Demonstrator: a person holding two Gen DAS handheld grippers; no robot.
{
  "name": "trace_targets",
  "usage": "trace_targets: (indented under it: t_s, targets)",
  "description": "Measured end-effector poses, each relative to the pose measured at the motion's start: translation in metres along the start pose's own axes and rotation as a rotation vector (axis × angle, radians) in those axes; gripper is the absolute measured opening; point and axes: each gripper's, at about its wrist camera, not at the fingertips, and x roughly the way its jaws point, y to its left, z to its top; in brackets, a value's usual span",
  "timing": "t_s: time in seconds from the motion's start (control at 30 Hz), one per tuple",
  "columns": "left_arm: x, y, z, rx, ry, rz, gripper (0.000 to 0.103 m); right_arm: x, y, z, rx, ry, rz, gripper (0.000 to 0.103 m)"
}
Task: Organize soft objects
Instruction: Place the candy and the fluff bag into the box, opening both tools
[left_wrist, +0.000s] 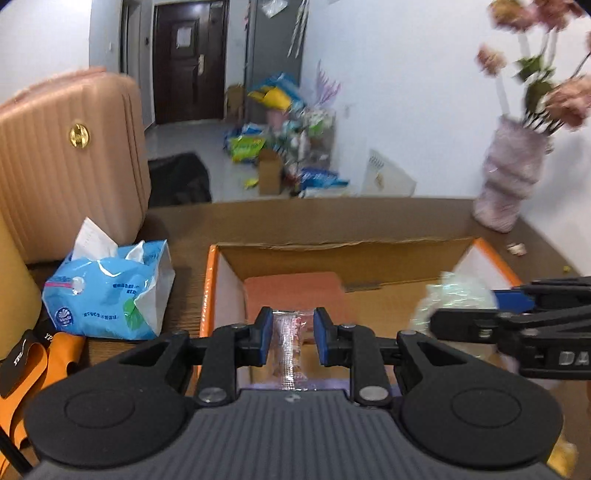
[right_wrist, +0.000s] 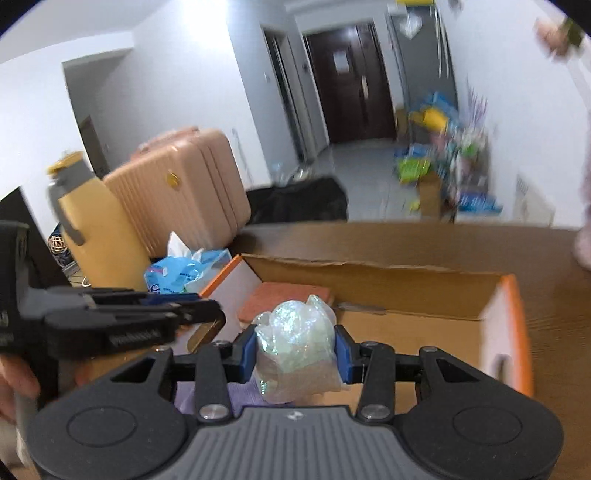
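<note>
Hovering over the cardboard box (left_wrist: 369, 258), the left gripper (left_wrist: 291, 339) pinches a clear wrapped packet (left_wrist: 290, 343) between nearly closed fingers, while the right gripper (right_wrist: 297, 354) squeezes an iridescent crumpled bag (right_wrist: 297, 339). Both are slippery film — either could slide out and fall outside the box, or the two grippers could knock together. The box floor beneath them is hidden; the packet's contents are unreadable.

Left tongs (left_wrist: 290, 334) clamping clear wrapped packet (left_wrist: 290, 347) above open cardboard box (left_wrist: 332, 258), tissue pack (left_wrist: 107, 291) beside it
</note>
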Motion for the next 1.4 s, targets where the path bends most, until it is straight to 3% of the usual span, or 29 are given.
trace_targets:
  t_s: [0.13, 0.27, 0.37, 0.43, 0.5, 0.57, 0.63, 0.83, 1.07, 1.4]
  targets:
    - [0.024, 0.003, -0.003, 0.015, 0.051, 0.021, 0.024, 0.056, -0.006, 0.008, 0.082, 0.129, 0.024, 0.042]
    - [0.032, 0.014, -0.003, 0.004, 0.058, 0.042, 0.027, 0.082, -0.006, 0.004, 0.12, 0.177, 0.021, 0.046]
    - [0.031, 0.027, -0.001, -0.04, 0.06, 0.038, 0.032, 0.091, -0.014, 0.0, 0.216, 0.212, 0.068, 0.055]
    - [0.024, 0.031, 0.001, -0.048, 0.051, 0.033, 0.035, 0.091, -0.013, 0.0, 0.231, 0.221, 0.083, 0.06]
    - [0.011, 0.035, 0.003, -0.063, 0.035, 0.012, 0.042, 0.082, -0.01, 0.0, 0.226, 0.201, 0.074, 0.07]
    - [-0.006, 0.034, 0.006, -0.052, 0.011, 0.023, 0.058, 0.067, -0.005, 0.003, 0.201, 0.176, 0.049, 0.077]
    - [-0.027, 0.034, 0.007, -0.027, -0.029, 0.041, 0.066, 0.048, 0.003, 0.007, 0.147, 0.143, 0.005, 0.079]
    - [-0.104, 0.03, -0.001, 0.035, -0.144, 0.081, 0.078, -0.039, 0.018, 0.009, 0.077, 0.044, -0.099, 0.079]
    - [-0.191, 0.029, -0.029, 0.024, -0.23, 0.106, 0.084, -0.16, 0.031, -0.02, -0.006, -0.138, -0.212, 0.084]
    - [-0.26, 0.013, -0.066, 0.027, -0.296, 0.08, 0.088, -0.244, 0.038, -0.069, -0.004, -0.255, -0.222, 0.085]
